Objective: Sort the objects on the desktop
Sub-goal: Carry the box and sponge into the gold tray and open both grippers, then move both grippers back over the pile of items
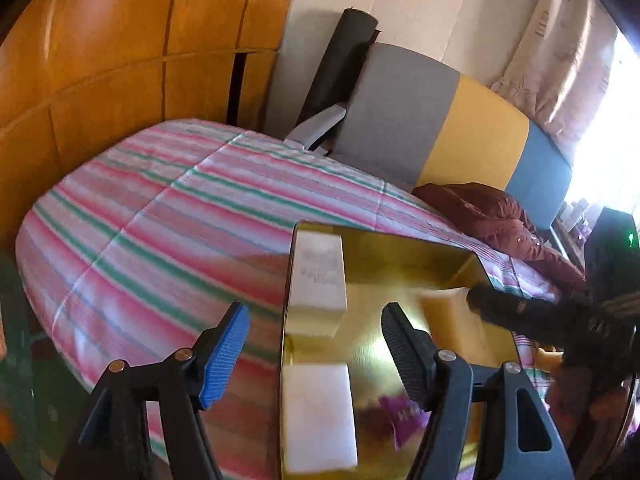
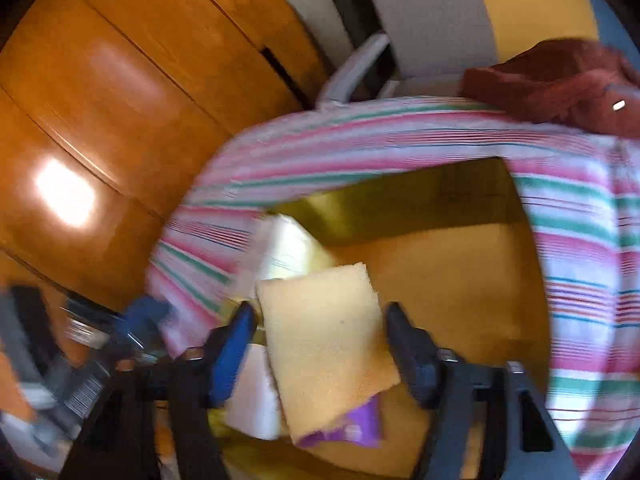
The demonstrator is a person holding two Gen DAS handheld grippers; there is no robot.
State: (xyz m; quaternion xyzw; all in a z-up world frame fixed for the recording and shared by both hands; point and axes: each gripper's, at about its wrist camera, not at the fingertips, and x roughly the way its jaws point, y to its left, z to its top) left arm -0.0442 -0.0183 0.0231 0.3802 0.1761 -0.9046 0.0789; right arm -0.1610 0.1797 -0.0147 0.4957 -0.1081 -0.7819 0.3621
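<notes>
A gold tray (image 1: 400,248) rests on the striped cloth (image 1: 160,220). It holds a white box (image 1: 318,276) at its far left, a white block (image 1: 318,416) nearer me and a purple packet (image 1: 404,416). My left gripper (image 1: 314,356) hangs open over the tray's left edge with nothing between its pads. In the right wrist view, my right gripper (image 2: 320,352) stands open around a yellow sponge (image 2: 328,348). The sponge lies tilted over the purple packet (image 2: 352,428) and the white block (image 2: 256,396), inside the tray (image 2: 400,200). The sponge (image 1: 452,320) also shows beside a dark right finger (image 1: 496,306).
Orange wooden cabinet doors (image 1: 100,60) stand behind and left of the table. A chair with a grey, yellow and blue back (image 1: 440,128) is at the far side, with a dark red garment (image 1: 492,216) on the cloth's right. A bright window and curtain (image 1: 580,80) are at the right.
</notes>
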